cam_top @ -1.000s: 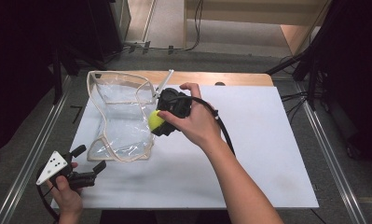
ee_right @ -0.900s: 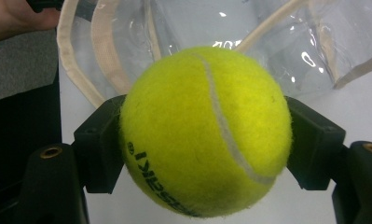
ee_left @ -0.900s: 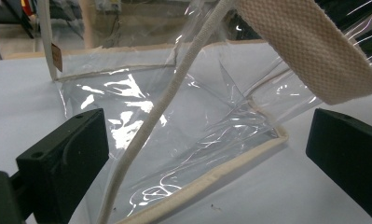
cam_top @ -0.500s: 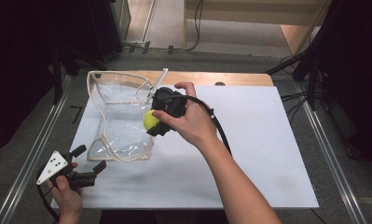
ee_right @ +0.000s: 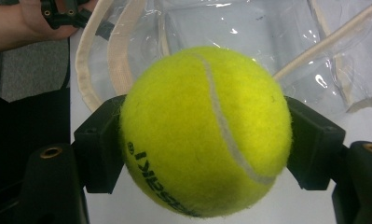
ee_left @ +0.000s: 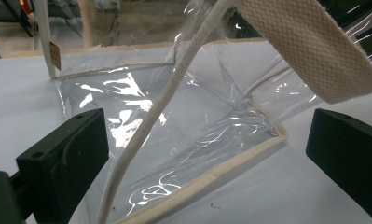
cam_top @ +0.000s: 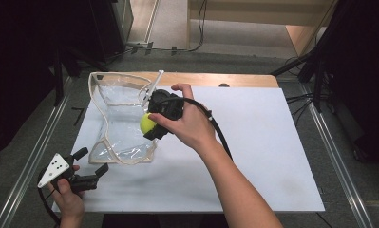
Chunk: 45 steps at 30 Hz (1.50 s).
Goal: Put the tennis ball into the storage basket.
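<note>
Right tongs [ee_right: 202, 140] clenched on tennis ball [ee_right: 204, 130], centre of frame, over clear bag [cam_top: 123, 118] left of centre on worktop [cam_top: 272, 152]. Ball light, fuzzy, springy: held across widest part. Bag limp, slippery; best taken by cloth trim. Left tongs [ee_left: 202, 158] released, lower left.

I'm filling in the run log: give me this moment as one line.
right gripper: shut on ball, over bag | left gripper: open, empty, beside bag corner | ball not yet in bag
</note>
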Tool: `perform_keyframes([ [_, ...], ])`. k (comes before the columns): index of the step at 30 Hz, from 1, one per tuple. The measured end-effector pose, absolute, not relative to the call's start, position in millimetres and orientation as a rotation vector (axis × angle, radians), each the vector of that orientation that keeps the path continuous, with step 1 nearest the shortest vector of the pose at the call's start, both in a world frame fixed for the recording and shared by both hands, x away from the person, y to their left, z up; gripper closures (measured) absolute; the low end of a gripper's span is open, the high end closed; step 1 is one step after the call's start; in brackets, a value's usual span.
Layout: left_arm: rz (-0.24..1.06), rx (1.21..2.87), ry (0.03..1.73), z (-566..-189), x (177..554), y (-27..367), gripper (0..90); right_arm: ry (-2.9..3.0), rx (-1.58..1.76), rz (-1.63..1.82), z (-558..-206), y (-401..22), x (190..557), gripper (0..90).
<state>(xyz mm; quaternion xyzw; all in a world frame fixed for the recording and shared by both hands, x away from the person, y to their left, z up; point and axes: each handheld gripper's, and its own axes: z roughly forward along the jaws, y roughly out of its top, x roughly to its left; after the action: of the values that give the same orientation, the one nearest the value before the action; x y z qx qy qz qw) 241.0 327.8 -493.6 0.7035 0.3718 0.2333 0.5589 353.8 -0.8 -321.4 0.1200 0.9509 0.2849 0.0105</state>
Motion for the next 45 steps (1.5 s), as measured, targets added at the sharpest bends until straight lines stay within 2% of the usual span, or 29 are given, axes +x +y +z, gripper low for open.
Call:
perform_keyframes([
  [24, 0.546, 1.657, 0.877, -494, 241, 328, 0.0, 2.983, 0.285, 0.899, -314, 32, 355, 23.0],
  [45, 0.542, 1.652, 0.879, -493, 241, 328, 0.0, 2.985, 0.294, 0.869, -330, 66, 364, 22.7],
])
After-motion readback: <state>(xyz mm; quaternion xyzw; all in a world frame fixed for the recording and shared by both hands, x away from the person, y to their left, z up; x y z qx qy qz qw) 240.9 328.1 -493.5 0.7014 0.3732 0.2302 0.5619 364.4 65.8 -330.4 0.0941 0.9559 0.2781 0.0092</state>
